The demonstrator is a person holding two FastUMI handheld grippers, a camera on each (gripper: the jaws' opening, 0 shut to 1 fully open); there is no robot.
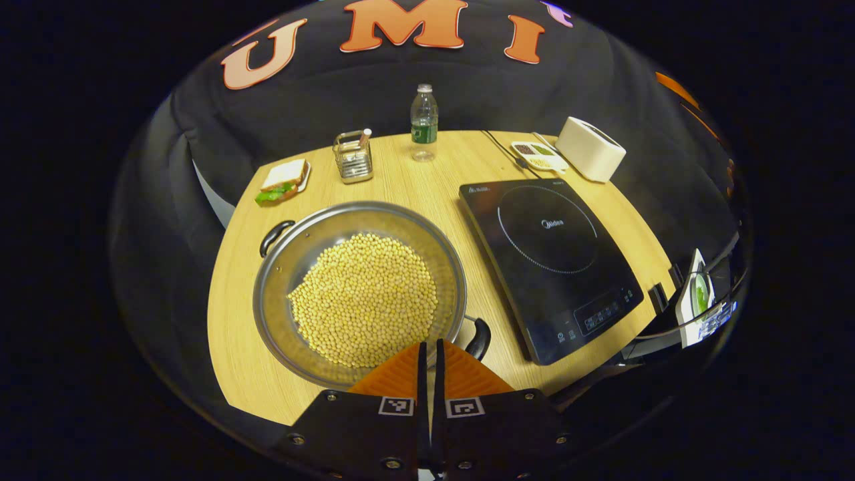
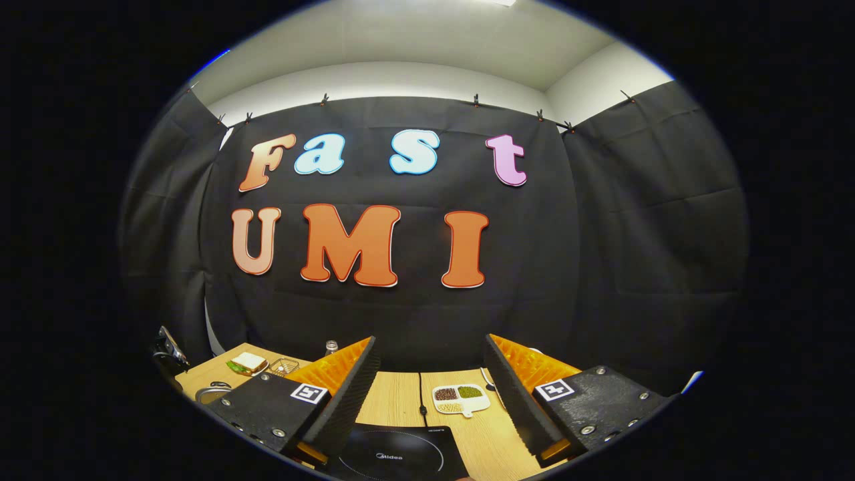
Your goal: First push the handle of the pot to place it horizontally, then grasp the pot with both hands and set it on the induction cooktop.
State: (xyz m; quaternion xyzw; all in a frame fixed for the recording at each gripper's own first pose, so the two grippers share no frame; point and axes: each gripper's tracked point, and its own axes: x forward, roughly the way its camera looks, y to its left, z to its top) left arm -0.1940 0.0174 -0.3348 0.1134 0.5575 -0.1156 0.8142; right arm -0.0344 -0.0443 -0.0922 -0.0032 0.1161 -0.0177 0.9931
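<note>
Wooden table holds the pot, handles pointing upper left and lower right. Bare cooktop sits beside it. Left tool is clenched, right tool released.

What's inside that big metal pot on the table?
The wide silver metal pot holds a heap of small yellow beans. They cover most of its bottom, so anything beneath them is hidden. The left gripper's fingers block its near rim.

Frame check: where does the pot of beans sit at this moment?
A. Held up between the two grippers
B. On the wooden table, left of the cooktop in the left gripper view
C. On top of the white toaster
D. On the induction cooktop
B: the pot rests on the table, apart from the bare induction cooktop to its right.
</note>
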